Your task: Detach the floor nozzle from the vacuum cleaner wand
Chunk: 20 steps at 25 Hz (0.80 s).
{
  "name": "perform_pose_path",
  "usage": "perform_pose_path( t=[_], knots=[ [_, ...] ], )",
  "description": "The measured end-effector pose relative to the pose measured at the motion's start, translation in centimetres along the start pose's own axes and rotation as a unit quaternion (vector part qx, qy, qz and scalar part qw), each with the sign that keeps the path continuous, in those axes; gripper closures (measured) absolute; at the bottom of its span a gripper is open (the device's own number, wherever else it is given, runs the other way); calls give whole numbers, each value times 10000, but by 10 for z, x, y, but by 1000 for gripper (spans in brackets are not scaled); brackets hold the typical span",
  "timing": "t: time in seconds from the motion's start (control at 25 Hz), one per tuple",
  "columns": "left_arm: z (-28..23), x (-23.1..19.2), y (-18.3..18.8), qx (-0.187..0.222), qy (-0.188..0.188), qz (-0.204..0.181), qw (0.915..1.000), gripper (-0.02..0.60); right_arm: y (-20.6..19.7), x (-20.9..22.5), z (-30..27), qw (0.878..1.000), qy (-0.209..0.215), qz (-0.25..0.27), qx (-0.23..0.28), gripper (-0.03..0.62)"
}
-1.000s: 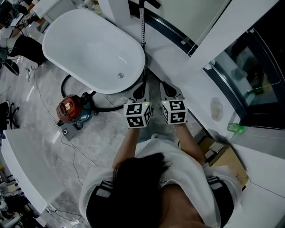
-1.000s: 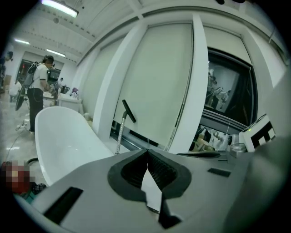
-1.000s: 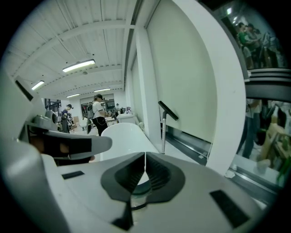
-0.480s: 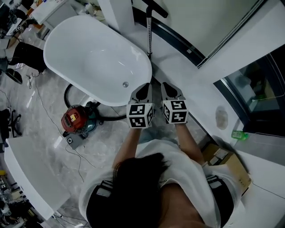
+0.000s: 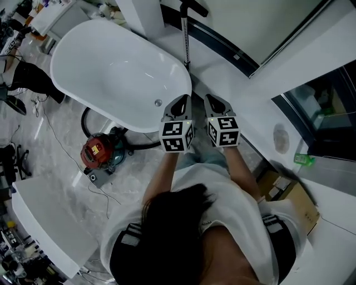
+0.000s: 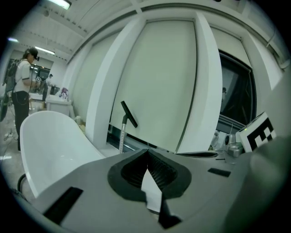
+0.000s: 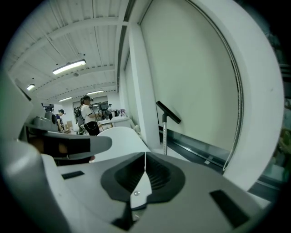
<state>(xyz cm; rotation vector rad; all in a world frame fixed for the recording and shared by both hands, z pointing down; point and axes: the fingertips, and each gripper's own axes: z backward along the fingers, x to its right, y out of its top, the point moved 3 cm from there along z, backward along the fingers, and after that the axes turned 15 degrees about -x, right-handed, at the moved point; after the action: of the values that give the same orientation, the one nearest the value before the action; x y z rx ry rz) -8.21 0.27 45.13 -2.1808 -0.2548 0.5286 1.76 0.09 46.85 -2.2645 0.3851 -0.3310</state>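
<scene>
Left hand-held gripper (image 5: pixel 181 103): jaws clenched together, nothing between them; the ribbed pads meet on one seam in the left gripper view. Right hand-held gripper (image 5: pixel 214 104): likewise pressed shut and empty.

In the head view the two sit side by side at centre frame, close but apart. Their marker cubes are toward the person and their tips aim at the top of the frame.

Vacuum cleaner wand (image 5: pixel 185 40): a slim metal tube at upper centre of the head view, directly above the gripper tips and apart from both — no contact. It stands upright against the white wall ledge. The floor nozzle (image 5: pixel 192 7), a black bar, sits tilted on the wand's far end at the top edge of the frame.

Left gripper view: wand (image 6: pixel 121 134) and nozzle (image 6: pixel 129 114) lie left of the jaw seam and above it. Right gripper view: wand (image 7: pixel 164 135) and nozzle (image 7: pixel 168 112) lie right of the seam and above it.

White bathtub (image 5: pixel 111 69) fills the upper left; its rim is just beside the left gripper's tip. The red canister (image 5: pixel 95 152) stands on the floor at left of centre, below the tub. A black hose (image 5: pixel 139 147) runs from it toward the grippers.
</scene>
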Motion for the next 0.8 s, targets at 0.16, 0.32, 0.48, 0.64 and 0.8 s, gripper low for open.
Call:
perform_pose_path(
  t=[0.16,0.32,0.48,0.64,0.8],
  knots=[
    [2,-10,7,74,67,42,9999,577,5,3,-5,9997,204,-149,46,579],
    [0,-19,7,85,109,71,9999,577,9,5,-10,9997,168,-152,100,579],
    [-7,-22,10,89,103,62,9999,577,17,10,-14,9998,123,-67,158,579],
    [-20,-21,19,154,104,38,9998,577,28,20,-23,9995,251,28,207,579],
    [-40,-26,26,106,158,56,9998,577,40,33,-38,9987,432,76,266,579]
  ],
)
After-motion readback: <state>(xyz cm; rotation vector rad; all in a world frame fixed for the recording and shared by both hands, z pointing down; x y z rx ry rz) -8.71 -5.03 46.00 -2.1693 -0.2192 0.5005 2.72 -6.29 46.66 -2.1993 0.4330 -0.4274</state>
